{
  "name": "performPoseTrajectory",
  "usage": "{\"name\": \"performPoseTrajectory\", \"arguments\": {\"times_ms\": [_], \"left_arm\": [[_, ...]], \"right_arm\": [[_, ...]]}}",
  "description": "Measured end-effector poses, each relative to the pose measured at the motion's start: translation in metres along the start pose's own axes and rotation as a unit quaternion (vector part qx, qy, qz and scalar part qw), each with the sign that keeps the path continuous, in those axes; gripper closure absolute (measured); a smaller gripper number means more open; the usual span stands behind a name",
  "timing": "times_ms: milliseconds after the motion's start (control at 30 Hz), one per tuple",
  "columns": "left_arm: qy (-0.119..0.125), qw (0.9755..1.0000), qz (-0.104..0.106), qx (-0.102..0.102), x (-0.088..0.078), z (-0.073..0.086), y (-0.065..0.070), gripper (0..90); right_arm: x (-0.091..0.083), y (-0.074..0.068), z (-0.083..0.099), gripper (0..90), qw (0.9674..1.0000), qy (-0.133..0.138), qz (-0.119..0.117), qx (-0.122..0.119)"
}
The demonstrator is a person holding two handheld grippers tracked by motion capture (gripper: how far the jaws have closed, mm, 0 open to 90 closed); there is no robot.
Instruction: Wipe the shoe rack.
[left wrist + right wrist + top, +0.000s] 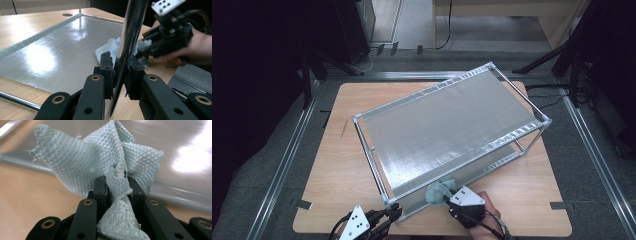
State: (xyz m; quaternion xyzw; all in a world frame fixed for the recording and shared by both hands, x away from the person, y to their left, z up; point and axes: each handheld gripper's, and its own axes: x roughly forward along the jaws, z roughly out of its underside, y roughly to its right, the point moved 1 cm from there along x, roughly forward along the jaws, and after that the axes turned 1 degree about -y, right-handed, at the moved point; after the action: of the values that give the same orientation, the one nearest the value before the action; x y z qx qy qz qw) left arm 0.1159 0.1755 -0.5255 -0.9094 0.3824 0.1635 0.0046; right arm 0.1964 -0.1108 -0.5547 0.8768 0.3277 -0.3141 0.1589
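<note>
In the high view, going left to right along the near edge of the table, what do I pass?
Left hand-held gripper, shut on the rack's near corner post → crumpled cloth → right hand-held gripper, shut on that cloth → the person's hand behind it.

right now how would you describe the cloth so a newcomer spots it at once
On the wooden table stands a two-tier metal shelf rack. At its near edge, by the front corner post, the right tongs pinch a crumpled pale blue-green cloth. Its quilted diamond weave is the only soft thing among shiny metal.
</note>
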Motion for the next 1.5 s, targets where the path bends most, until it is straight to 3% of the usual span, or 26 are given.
{"name": "performPoseTrajectory", "arguments": {"times_ms": [300, 533, 633, 733, 867, 967, 1167, 1367, 1500], "left_arm": [[-0.001, 1.0000, 0.002, 0.003, -0.001, 0.000, -0.001, 79.4], [0.001, 1.0000, 0.001, 0.003, -0.002, 0.001, -0.001, 79.4], [0.001, 1.0000, 0.002, 0.003, -0.002, 0.001, -0.002, 79.5], [0.001, 1.0000, 0.001, 0.003, -0.002, 0.001, -0.002, 79.4], [0.001, 1.0000, 0.001, 0.002, -0.003, 0.001, -0.002, 79.4], [0.002, 1.0000, 0.000, 0.001, -0.003, 0.001, -0.002, 79.4], [0.002, 1.0000, 0.000, -0.001, -0.004, 0.002, -0.002, 79.3], [0.002, 1.0000, 0.003, -0.002, -0.004, 0.002, -0.003, 79.3], [0.001, 1.0000, 0.003, -0.002, -0.004, 0.002, -0.003, 79.2]], "right_arm": [[-0.008, 0.064, 0.009, 75.6, 0.9974, -0.011, 0.056, 0.044], [-0.012, 0.113, 0.014, 75.9, 0.9912, -0.019, 0.098, 0.088], [-0.014, 0.136, 0.016, 76.2, 0.9862, -0.025, 0.123, 0.108], [-0.015, 0.158, 0.017, 76.6, 0.9781, -0.024, 0.160, 0.131], [-0.018, 0.173, 0.020, 77.4, 0.9622, 0.001, 0.230, 0.146], [-0.019, 0.177, 0.019, 77.4, 0.9548, 0.019, 0.262, 0.140], [-0.010, 0.180, 0.024, 77.2, 0.9578, 0.014, 0.246, 0.148], [-0.012, 0.171, 0.026, 77.2, 0.9676, 0.004, 0.208, 0.143], [-0.012, 0.160, 0.024, 77.2, 0.9723, 0.000, 0.192, 0.134]]}}
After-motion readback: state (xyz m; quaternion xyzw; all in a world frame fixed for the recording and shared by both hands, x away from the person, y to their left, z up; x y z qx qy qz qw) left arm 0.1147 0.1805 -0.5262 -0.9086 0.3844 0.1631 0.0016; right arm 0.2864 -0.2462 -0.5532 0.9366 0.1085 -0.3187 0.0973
